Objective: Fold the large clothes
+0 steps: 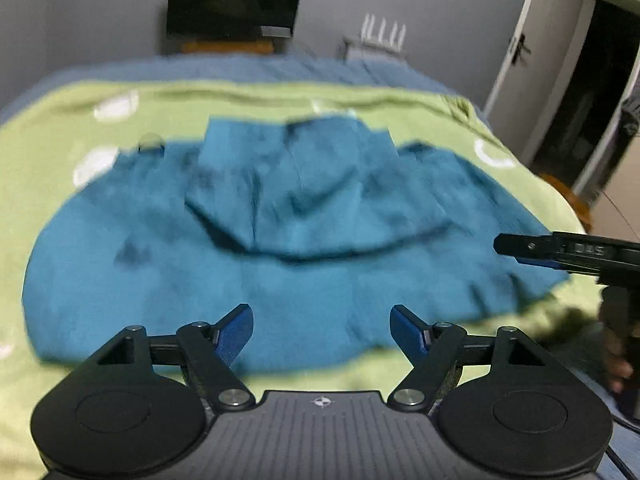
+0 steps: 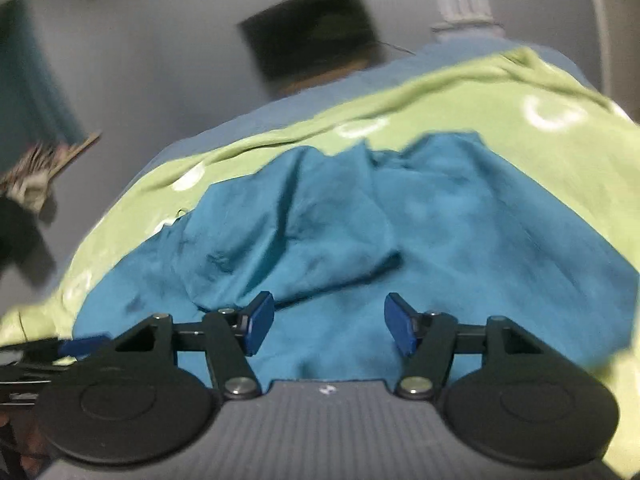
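Tools both empty, left tool (image 1: 321, 330) and right tool (image 2: 329, 328) spread wide above the teal hooded garment (image 1: 280, 248) lying mid-frame on the green blanket (image 1: 60, 128); next grab should pinch matching edges, lift evenly.

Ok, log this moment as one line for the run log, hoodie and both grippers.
garment: teal hoodie spread on green blanket, hood up top | left gripper: open, empty | right gripper: open, empty | fold: not visibly begun

One teal hoodie (image 1: 280, 248) is lying on one green blanket (image 1: 48, 152); two grippers, left (image 1: 321, 330) and right (image 2: 329, 326), are hovering; one screen (image 1: 234, 4) is hanging.
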{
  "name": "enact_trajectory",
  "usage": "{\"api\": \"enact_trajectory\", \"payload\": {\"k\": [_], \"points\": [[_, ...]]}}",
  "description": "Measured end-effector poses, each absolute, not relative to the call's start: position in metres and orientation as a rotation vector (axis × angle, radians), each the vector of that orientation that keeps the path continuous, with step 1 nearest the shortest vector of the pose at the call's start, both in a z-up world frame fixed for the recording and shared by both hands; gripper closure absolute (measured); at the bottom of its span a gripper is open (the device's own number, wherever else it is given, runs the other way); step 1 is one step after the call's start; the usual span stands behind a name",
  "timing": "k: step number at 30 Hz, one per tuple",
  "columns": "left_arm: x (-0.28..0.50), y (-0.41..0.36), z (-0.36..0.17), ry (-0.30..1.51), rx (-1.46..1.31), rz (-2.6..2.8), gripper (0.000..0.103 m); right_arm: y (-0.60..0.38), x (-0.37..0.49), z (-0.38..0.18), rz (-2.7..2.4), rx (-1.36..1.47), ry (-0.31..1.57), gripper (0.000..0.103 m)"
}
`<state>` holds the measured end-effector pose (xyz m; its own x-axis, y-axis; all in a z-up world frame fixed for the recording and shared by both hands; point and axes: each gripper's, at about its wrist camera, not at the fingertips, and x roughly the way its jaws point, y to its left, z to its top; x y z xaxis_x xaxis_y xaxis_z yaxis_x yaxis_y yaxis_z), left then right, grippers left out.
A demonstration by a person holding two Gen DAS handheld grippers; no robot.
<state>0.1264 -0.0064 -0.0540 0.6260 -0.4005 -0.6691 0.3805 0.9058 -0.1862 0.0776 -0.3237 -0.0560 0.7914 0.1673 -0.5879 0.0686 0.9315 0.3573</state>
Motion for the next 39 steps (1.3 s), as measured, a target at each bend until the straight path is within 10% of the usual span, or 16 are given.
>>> {"api": "enact_trajectory", "payload": {"k": [11,27,32,39], "points": [[0.115,0.020,-0.072,0.760,-0.120,-0.415,0.022,-0.387,0.019,-0.044,-0.329,0.601,0.569,0.017],[0.157,0.015,-0.103,0.747,-0.144,-0.331,0.028,-0.438,0.067,-0.118,-0.383,1.086,0.613,0.018],[0.159,0.020,-0.109,0.757,-0.174,-0.340,0.028,-0.418,0.059,-0.104,-0.310,0.979,0.464,0.082],[0.160,0.014,-0.112,0.770,-0.169,-0.341,0.028,-0.342,0.033,-0.060,-0.106,0.509,0.260,0.084]]}}
